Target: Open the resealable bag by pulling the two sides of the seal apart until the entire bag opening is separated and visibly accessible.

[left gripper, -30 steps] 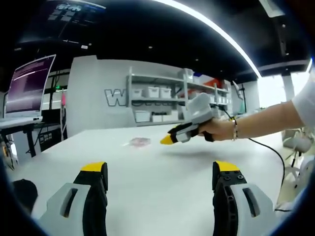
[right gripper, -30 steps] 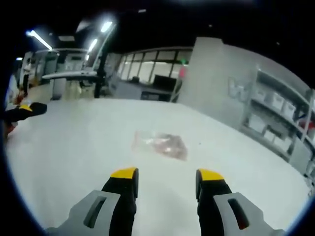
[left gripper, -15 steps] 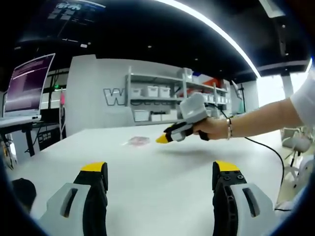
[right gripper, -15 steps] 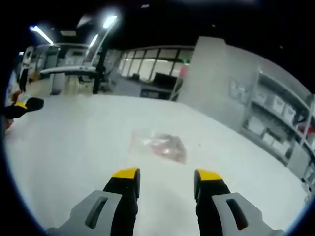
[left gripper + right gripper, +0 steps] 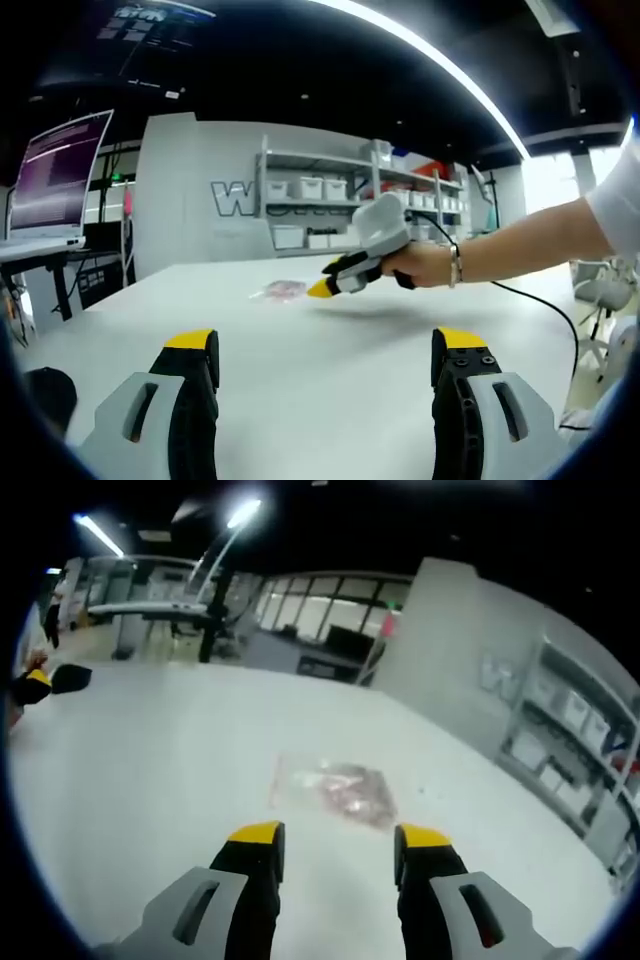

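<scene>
My left claw (image 5: 326, 360) stands spread wide over the white table (image 5: 300, 400), its two yellow-tipped jaws well apart with nothing between them. My right claw (image 5: 340, 834) is spread as well, jaws apart and gripping nothing, held low above the table with the resealable bag (image 5: 333, 788) lying just beyond its tips.

The resealable bag is clear plastic and lies flat on the table, well in from any edge. Inside it sits a small heap of pinkish-brown pieces, gathered toward the end that lies on the right in the right gripper view; I cannot tell what the pieces are. The other end of the bag looks flat and see-through. Its long axis runs across my right claw's line of sight, roughly crosswise to the jaws. I cannot make out the seal strip or whether it is closed.

From the left gripper view, the bag (image 5: 283, 289) shows as a small pink patch far across the table, with my right claw (image 5: 322, 288) just beside it, held in my right hand (image 5: 415, 264).

Beyond the far edge of the table stand shelves (image 5: 330, 205) with white bins, and a lit monitor (image 5: 62, 172) stands off the table's left side
</scene>
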Available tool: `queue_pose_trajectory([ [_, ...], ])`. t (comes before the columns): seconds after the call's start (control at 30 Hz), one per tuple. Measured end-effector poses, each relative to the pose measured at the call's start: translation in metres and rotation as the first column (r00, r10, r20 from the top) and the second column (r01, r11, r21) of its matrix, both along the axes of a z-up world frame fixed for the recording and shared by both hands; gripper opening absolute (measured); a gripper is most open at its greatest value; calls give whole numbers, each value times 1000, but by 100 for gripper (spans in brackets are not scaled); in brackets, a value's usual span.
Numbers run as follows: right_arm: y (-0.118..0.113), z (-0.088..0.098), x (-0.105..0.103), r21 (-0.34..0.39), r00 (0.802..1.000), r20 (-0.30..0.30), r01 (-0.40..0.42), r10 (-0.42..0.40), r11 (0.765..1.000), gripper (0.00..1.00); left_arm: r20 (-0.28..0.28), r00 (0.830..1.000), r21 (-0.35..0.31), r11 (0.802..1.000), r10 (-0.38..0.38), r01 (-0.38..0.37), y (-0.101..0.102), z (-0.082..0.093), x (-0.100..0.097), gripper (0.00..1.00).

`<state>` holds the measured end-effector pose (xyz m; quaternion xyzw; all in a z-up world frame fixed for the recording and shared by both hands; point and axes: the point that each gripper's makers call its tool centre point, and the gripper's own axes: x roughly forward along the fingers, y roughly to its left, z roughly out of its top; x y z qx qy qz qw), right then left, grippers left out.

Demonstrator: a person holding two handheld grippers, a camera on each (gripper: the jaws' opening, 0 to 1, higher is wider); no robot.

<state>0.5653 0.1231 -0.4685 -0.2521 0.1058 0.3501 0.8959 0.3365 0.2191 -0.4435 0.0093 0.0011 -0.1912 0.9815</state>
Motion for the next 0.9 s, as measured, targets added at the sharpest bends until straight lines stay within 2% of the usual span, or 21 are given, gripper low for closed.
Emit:
queue_pose_trajectory([
  [0.27,11,-1,4,-86,997,59,-48,53,995,40,-2,1000,-6,1000,-1,1,2,-1,2,86],
  [0.63,17,-6,11,-111,996,58,-66,73,992,40,2,1000,-9,1000,3,-3,5,0,2,86],
  [0.8,18,-8,17,-175,991,94,-80,98,981,39,4,1000,-11,1000,2,-2,5,1,3,86],
  [0.9,19,-10,19,-244,983,128,-101,135,965,39,5,1000,-13,1000,2,-2,5,1,3,86],
])
